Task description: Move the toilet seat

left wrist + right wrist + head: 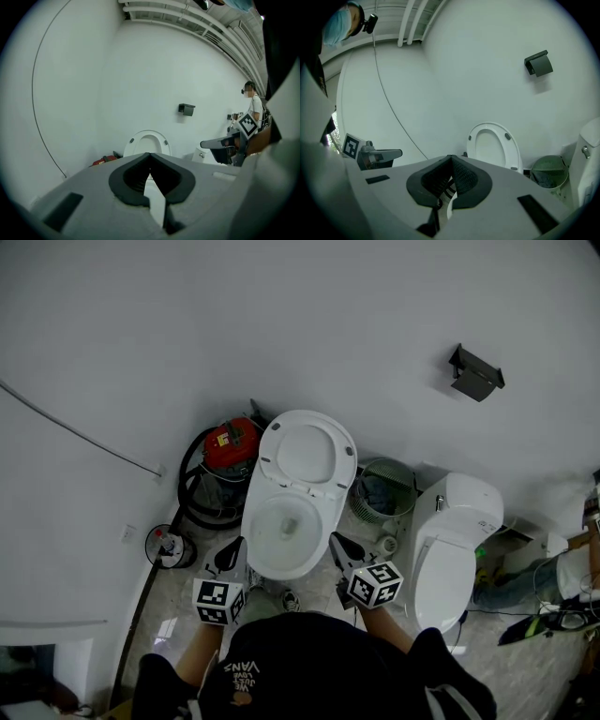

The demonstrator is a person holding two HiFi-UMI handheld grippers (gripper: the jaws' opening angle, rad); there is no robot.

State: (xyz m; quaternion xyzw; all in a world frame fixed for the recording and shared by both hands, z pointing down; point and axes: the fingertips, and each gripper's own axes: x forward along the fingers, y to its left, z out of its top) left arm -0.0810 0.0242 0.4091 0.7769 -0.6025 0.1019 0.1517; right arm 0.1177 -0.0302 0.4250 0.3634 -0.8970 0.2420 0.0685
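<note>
A white toilet (281, 540) stands against the wall, its bowl uncovered. Its seat (307, 453) is raised upright against the wall, seen too as the seat (147, 143) in the left gripper view and the seat (493, 146) in the right gripper view. My left gripper (232, 554) hovers at the bowl's left front, shut and empty. My right gripper (339, 547) hovers at the bowl's right front, shut with nothing in it. Neither touches the toilet. In their own views, the left gripper (150, 155) and right gripper (451, 159) show jaws pressed together.
A red vacuum with black hose (223, 451) sits left of the toilet. A green mesh bin (384, 489) stands to its right, then a second white toilet (452, 545) with closed lid. A dark holder (475, 373) hangs on the wall. Another person (253, 105) stands far right.
</note>
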